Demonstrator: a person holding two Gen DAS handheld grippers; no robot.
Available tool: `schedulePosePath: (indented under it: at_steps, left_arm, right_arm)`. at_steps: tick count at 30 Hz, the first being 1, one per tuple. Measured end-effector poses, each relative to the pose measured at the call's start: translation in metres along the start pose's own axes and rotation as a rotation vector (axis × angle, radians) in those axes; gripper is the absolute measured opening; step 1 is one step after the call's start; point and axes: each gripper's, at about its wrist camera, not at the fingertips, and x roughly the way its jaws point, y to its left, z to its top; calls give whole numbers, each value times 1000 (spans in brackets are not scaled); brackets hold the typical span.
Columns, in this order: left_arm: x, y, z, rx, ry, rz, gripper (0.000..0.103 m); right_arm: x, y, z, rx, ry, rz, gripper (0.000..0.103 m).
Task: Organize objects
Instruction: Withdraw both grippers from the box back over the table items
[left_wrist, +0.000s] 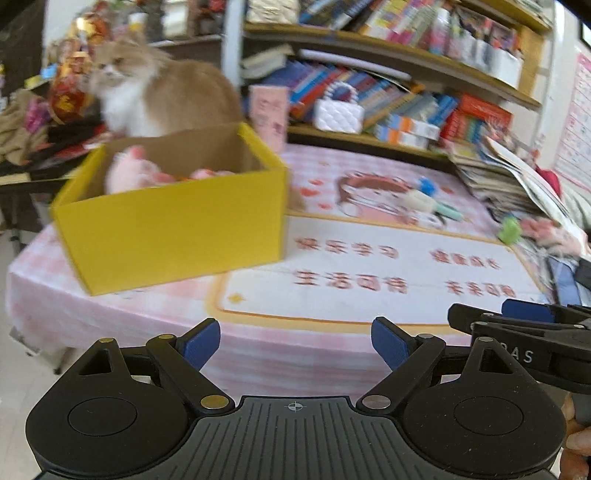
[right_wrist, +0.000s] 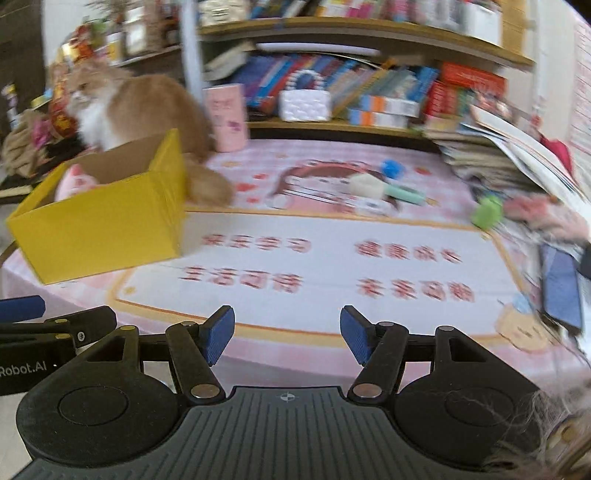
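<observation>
- My left gripper (left_wrist: 295, 343) hangs off the desk's (left_wrist: 332, 332) near edge, fingers spread wide with nothing between them.
- My right gripper (right_wrist: 287, 338) sits beside it, fingers apart though narrower, also empty.
- A yellow box (left_wrist: 173, 225) stands toward the desk's left edge, with a pink plush toy (left_wrist: 129, 171) inside.
- A cat (left_wrist: 159, 96) sits just behind the box.
- A blue-capped item (right_wrist: 391, 168), a white-and-mint item (right_wrist: 384, 188) and a green toy (right_wrist: 487, 214) lie scattered toward the far right corner.
</observation>
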Motion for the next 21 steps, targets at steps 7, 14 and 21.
schedulePosePath:
  at_steps: [7, 14, 21]
  left_arm:
    - [29, -52, 13, 56, 27, -70, 91]
    - [62, -95, 29, 83, 58, -93, 91]
    - [102, -130, 48, 99, 75, -94, 91]
  right_arm:
    - [2, -63, -2, 82, 23, -103, 61]
    - [21, -117, 9, 112, 62, -148, 61]
    - [47, -159, 30, 129, 63, -163, 62]
